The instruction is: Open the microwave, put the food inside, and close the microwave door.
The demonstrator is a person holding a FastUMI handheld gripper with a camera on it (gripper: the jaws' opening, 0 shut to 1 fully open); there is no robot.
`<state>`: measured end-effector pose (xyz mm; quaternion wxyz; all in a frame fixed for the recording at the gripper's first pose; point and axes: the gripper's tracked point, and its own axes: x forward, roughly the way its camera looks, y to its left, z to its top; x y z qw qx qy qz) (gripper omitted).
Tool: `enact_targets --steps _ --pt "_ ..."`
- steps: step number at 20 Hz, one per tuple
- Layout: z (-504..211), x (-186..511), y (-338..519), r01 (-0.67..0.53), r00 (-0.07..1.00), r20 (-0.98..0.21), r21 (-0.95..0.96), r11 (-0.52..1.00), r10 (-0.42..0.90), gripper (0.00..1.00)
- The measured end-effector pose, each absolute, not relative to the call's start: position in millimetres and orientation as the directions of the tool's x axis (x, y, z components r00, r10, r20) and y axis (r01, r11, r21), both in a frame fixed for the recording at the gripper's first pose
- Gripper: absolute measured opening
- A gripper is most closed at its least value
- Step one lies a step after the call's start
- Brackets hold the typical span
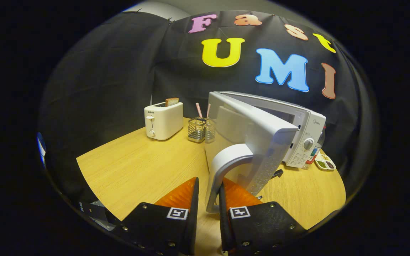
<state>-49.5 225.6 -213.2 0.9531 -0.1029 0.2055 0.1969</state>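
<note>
The microwave (297, 124) stands on the wooden worktop (137, 167) toward the right, against the black cloth wall, with its door (251, 142) swung partway open toward the camera. The door's pale curved handle (219, 170) runs down into the gap between the two fingers (190, 199); the right finger lies against or just beside it, while a narrow slit shows between the handle and the left finger, so I cannot tell whether both press on it. The gripper (208, 193) is thus narrowed around the handle, not fully closed. Beyond the fingers to the left, a white toaster (163, 121) holds a slice of toast (172, 101), with a wire holder (197, 129) carrying striped straws beside it. A small tray (325, 163) sits right of the microwave.
</note>
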Motion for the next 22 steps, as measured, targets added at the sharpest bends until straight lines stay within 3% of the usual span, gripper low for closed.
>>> enact_targets --steps 4,6,10,13,15,16,22 --pt "-216.1 -58.2 248.2 -0.385 0.848 -0.441 -0.132 0.913 0.294 0.3" --pt "-217.1 -67.4 261.2 -0.382 0.85 -0.44 -0.137 0.914 0.29 0.38" --pt "-218.3 -106.4 309.2 -0.511 0.775 -0.451 -0.035 0.859 0.442 0.43" --pt "-206.4 -136.8 329.6 -0.605 0.708 -0.43 0.042 0.795 0.561 0.61" --pt "-186.1 -145.1 327.8 -0.621 0.709 -0.386 0.055 0.782 0.59 0.93" --pt "-174.4 -147.2 323.2 -0.621 0.717 -0.36 0.057 0.781 0.597 0.99" --pt "-119.9 -126.7 254.3 -0.52 0.831 -0.216 0.021 0.854 0.512 0.99"
